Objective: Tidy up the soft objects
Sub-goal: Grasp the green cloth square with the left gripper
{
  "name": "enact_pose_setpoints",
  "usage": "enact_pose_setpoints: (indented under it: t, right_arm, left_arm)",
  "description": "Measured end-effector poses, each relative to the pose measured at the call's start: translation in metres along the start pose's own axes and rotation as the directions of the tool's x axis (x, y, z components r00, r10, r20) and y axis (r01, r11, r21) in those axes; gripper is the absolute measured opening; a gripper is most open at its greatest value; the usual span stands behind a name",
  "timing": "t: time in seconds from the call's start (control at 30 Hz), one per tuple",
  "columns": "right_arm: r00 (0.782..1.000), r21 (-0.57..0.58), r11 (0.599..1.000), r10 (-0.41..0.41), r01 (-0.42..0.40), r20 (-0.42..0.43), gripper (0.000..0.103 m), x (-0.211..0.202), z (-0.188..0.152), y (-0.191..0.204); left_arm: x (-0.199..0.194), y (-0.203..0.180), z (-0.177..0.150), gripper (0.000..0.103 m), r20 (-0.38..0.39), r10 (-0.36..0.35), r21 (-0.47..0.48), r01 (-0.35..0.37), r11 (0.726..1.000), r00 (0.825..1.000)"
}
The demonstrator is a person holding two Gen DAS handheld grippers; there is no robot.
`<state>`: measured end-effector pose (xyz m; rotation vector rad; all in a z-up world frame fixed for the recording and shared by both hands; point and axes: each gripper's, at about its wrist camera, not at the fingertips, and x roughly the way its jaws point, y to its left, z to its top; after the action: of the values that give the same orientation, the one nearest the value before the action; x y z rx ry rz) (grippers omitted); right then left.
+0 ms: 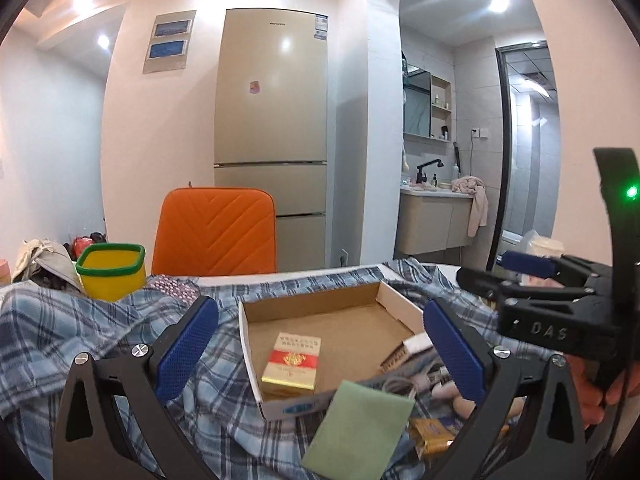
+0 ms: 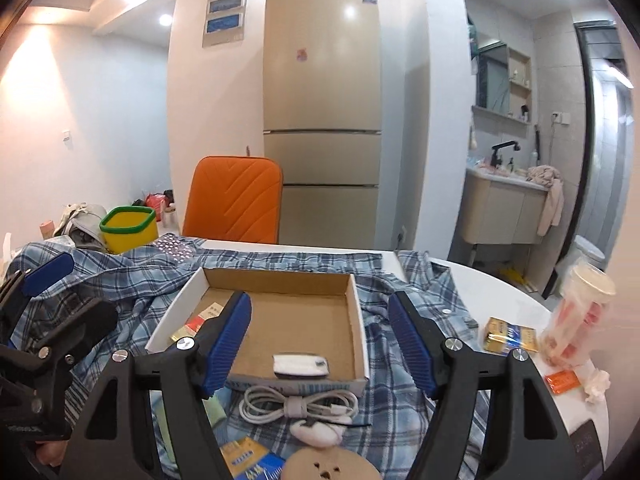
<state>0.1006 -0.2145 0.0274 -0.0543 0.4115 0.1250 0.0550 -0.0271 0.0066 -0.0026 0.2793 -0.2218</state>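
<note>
A shallow cardboard box lies on a blue plaid shirt spread over the table. It holds a red-and-gold pack and a small white-and-black item. In front of it lie a coiled white cable, a green cloth, a white soft piece and a tan round plush piece. My left gripper is open and empty above the box's near left corner. My right gripper is open and empty above the box's near edge.
A yellow bin with a green rim stands at the far left by an orange chair. On the bare white table to the right are a gold-and-blue packet, a clear cup in a bag, an orange sachet and a tissue.
</note>
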Motion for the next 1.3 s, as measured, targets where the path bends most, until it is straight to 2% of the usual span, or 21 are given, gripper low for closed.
enact_pose_setpoints:
  t: [0.13, 0.3, 0.5, 0.63, 0.9, 1.03, 1.17, 1.3]
  right_arm:
    - [0.999, 0.024, 0.999, -0.027, 0.026, 0.023, 0.073, -0.01, -0.014, -0.01]
    - [0.998, 0.005, 0.999, -0.047, 0.047, 0.031, 0.073, -0.01, -0.025, -0.015]
    - [1.0, -0.017, 1.0, -0.007, 0.007, -0.001, 0.073, -0.003, -0.027, -0.01]
    - [1.0, -0.01, 1.0, 0.017, -0.017, -0.006, 0.073, -0.003, -0.028, -0.008]
    - [0.999, -0.026, 0.999, 0.037, -0.038, -0.026, 0.073, -0.001, -0.03, -0.003]
    - [0.998, -0.024, 0.999, 0.045, -0.046, -0.031, 0.074, -0.001, -0.031, -0.003]
    - [0.998, -0.028, 0.998, 0.049, -0.05, -0.033, 0.074, -0.001, -0.031, -0.003]
    - [0.998, -0.031, 0.998, 0.049, -0.05, -0.034, 0.074, -0.001, -0.031, -0.002]
  left_arm:
    - [0.002, -0.007, -0.012, 0.102, -0.032, -0.008, 0.036, 0.009, 0.999, 0.999]
    - [0.008, -0.007, -0.016, 0.102, -0.086, -0.055, 0.034, 0.058, 0.998, 0.995]
    - [0.022, 0.0, -0.021, 0.102, -0.18, -0.108, -0.008, 0.109, 0.994, 0.978]
    - [0.039, 0.0, -0.028, 0.102, -0.273, -0.166, -0.029, 0.164, 0.986, 0.948]
    - [0.055, -0.004, -0.039, 0.095, -0.376, -0.245, -0.058, 0.241, 0.969, 0.894]
    - [0.064, -0.007, -0.045, 0.094, -0.432, -0.238, -0.05, 0.241, 0.969, 0.87]
    - [0.077, -0.009, -0.053, 0.094, -0.509, -0.254, -0.061, 0.26, 0.964, 0.822]
    - [0.079, -0.012, -0.056, 0.094, -0.529, -0.254, -0.058, 0.264, 0.963, 0.81]
